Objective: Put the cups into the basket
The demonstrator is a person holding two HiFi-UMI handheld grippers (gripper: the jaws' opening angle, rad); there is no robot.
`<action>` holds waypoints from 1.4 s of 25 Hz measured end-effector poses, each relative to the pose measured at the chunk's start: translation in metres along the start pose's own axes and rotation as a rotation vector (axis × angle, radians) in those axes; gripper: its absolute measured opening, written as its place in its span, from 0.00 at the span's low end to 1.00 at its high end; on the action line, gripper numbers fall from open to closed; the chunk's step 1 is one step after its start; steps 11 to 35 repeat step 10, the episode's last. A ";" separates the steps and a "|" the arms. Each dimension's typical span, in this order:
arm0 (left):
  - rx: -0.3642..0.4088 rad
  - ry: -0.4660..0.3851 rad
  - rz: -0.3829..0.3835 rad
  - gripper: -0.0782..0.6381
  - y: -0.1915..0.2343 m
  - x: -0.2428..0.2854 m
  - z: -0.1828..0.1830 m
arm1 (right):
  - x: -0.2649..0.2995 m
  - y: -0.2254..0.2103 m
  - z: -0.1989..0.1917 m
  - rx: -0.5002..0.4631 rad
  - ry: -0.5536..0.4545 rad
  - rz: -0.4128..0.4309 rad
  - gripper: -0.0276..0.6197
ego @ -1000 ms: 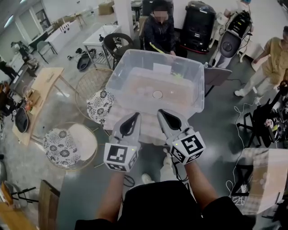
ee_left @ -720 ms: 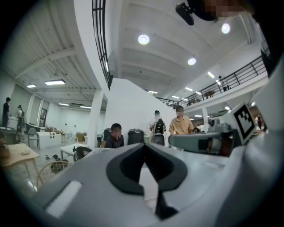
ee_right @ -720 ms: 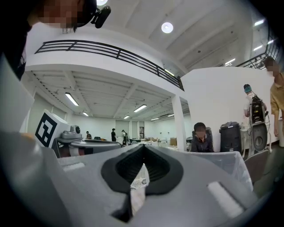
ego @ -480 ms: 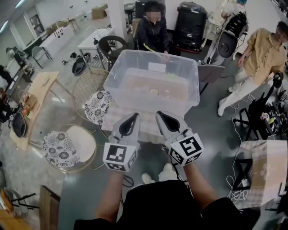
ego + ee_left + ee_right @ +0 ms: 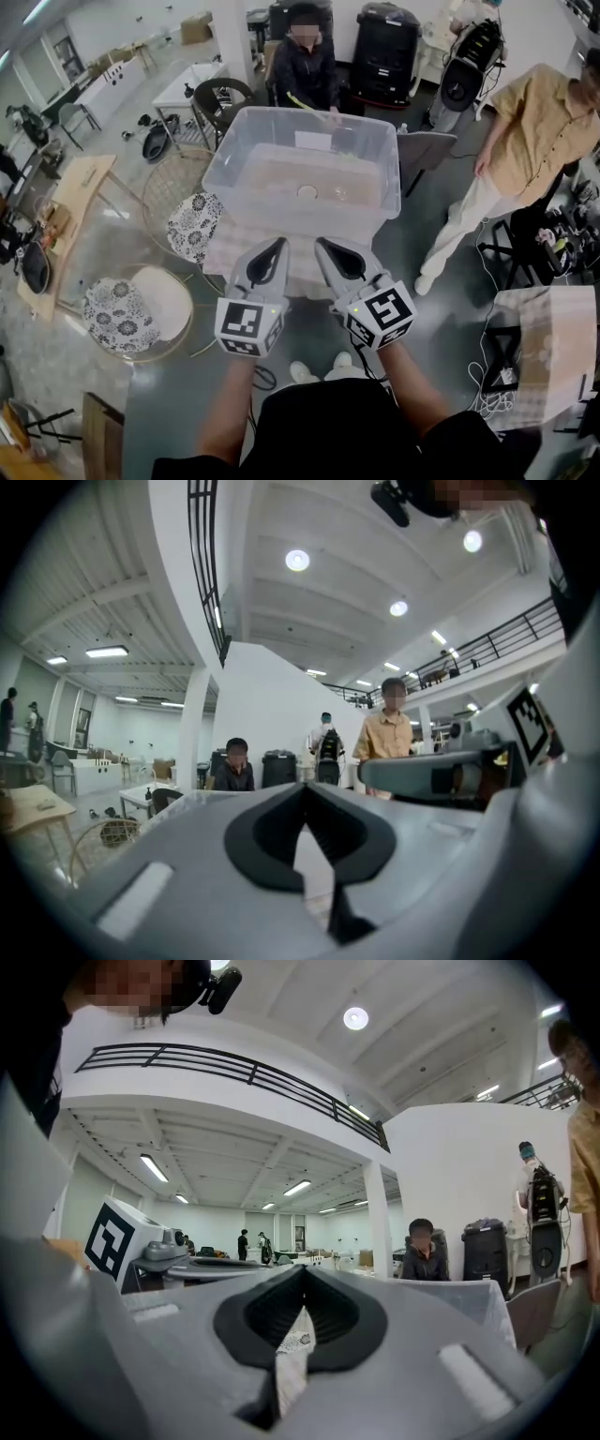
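The left tool (image 5: pixel 274 248) and right tool (image 5: pixel 330 251) have drifted slightly leftward, both pinched together and empty, just short of the clear tub (image 5: pixel 234 159); a cup (image 5: pixel 307 191) seemingly lies inside already

Blocked straight ahead by the tall near wall of the clear bin (image 5: pixel 281 202), set on the cloth-covered counter (image 5: pixel 223 255). Free over the rim and down through the open top. Hemmed in at left by two wicker chairs (image 5: pixel 192 220) (image 5: pixel 131 305) close to the counter's edge. Crowded past the far wall by a seated person (image 5: pixel 305 66); at right by a grey chair (image 5: pixel 422 150) and a standing person (image 5: pixel 534 131). Only a narrow gap between left gripper (image 5: pixel 277 244) and right gripper (image 5: pixel 323 244), side by side just short of the bin.
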State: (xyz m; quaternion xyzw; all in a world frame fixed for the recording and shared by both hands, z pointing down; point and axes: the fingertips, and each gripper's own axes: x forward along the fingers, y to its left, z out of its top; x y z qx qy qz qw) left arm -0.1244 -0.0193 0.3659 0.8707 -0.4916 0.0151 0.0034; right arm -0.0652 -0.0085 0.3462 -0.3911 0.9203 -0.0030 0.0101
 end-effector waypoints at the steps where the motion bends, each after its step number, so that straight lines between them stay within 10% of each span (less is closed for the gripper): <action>1: 0.000 0.001 0.000 0.12 -0.003 0.001 0.000 | -0.002 -0.001 0.000 0.001 0.001 0.001 0.05; 35: -0.005 -0.006 0.005 0.12 -0.016 0.001 0.003 | -0.014 -0.004 0.003 -0.001 0.001 0.003 0.05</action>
